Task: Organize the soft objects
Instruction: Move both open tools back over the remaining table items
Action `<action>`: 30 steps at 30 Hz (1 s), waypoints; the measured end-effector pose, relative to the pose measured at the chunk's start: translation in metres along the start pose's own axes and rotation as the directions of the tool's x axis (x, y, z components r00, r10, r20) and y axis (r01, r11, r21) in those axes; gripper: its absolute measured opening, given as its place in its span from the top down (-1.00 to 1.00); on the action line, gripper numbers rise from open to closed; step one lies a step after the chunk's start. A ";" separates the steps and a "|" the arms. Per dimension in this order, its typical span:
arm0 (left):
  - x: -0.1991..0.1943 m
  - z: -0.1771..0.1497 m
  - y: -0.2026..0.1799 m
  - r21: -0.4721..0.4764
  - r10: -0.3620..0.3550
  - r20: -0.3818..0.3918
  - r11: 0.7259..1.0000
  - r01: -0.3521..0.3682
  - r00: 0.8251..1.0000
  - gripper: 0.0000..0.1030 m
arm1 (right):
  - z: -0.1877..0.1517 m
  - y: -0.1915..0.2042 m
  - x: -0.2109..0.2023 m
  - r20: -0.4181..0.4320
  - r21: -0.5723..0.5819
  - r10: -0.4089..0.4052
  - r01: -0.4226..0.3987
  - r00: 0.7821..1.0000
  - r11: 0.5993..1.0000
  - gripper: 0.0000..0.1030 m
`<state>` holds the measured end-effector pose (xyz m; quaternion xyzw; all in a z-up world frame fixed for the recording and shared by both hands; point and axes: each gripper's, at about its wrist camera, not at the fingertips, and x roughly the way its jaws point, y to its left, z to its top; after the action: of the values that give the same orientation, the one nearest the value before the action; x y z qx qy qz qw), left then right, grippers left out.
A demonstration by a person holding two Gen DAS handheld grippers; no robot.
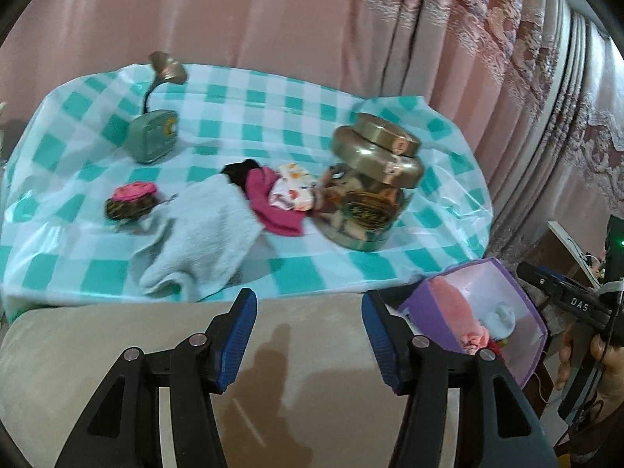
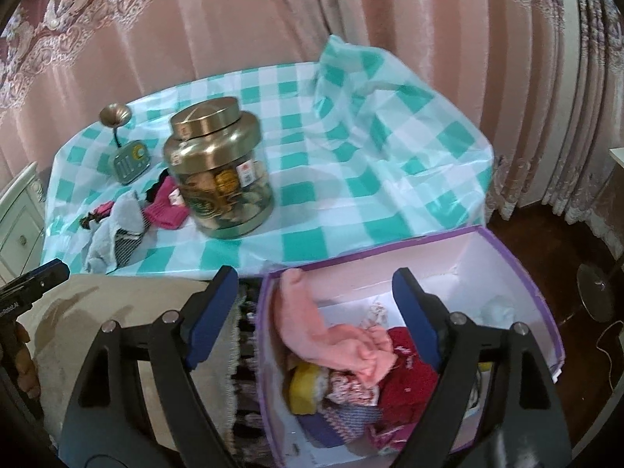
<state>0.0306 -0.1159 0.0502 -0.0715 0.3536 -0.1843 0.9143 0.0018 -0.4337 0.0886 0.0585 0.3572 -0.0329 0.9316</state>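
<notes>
Both your grippers, left gripper [image 1: 308, 335] and right gripper [image 2: 314, 318], hang spread wide and empty. Loose pale fluffy towel [image 1: 202, 234] waits on the checked tablecloth [image 1: 273, 124]; purple cardboard box [image 2: 518, 269] sits close for easy drops.

Purple box [image 1: 518, 296] partly hidden behind left claw [image 1: 310, 335]

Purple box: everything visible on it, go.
The purple box is an open, lidless container, looks like cardboard, purple outside and white inside. It sits below the table's near edge, beside a beige cushion. Inside lies a heap of soft things: a pink cloth, a red garment, something yellow. The open right claw hovers above it without touching.
</notes>
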 end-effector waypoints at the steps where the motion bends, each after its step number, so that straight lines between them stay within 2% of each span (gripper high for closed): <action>1: -0.003 -0.002 0.005 -0.009 0.016 0.002 1.000 -0.016 1.000 -0.11 | -0.001 0.006 0.001 -0.005 -0.011 0.008 -0.009 1.000 1.000 -0.63; 5: -0.010 -0.009 0.028 -0.064 0.059 0.004 0.996 -0.059 0.998 -0.11 | -0.006 0.033 0.007 -0.037 -0.041 0.100 -0.101 0.994 0.994 -0.63; 13: -0.024 -0.018 0.068 -0.152 0.111 -0.008 0.982 -0.111 0.994 -0.11 | -0.016 0.097 0.023 -0.104 -0.138 0.213 -0.226 0.971 0.964 -0.63; 21: -0.027 -0.015 0.096 -0.195 0.140 -0.024 0.970 -0.143 0.990 -0.11 | -0.012 0.150 0.046 -0.150 -0.202 0.255 -0.282 0.955 0.938 -0.63; 30: -0.014 0.002 0.127 -0.229 0.134 -0.058 0.963 -0.144 0.989 -0.11 | 0.005 0.208 0.078 -0.186 -0.266 0.313 -0.354 0.931 0.897 -0.63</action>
<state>0.0586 0.0064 0.0268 -0.1492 0.3961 -0.0783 0.9026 0.0850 -0.2297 0.0578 -0.0186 0.4062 0.1853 0.8946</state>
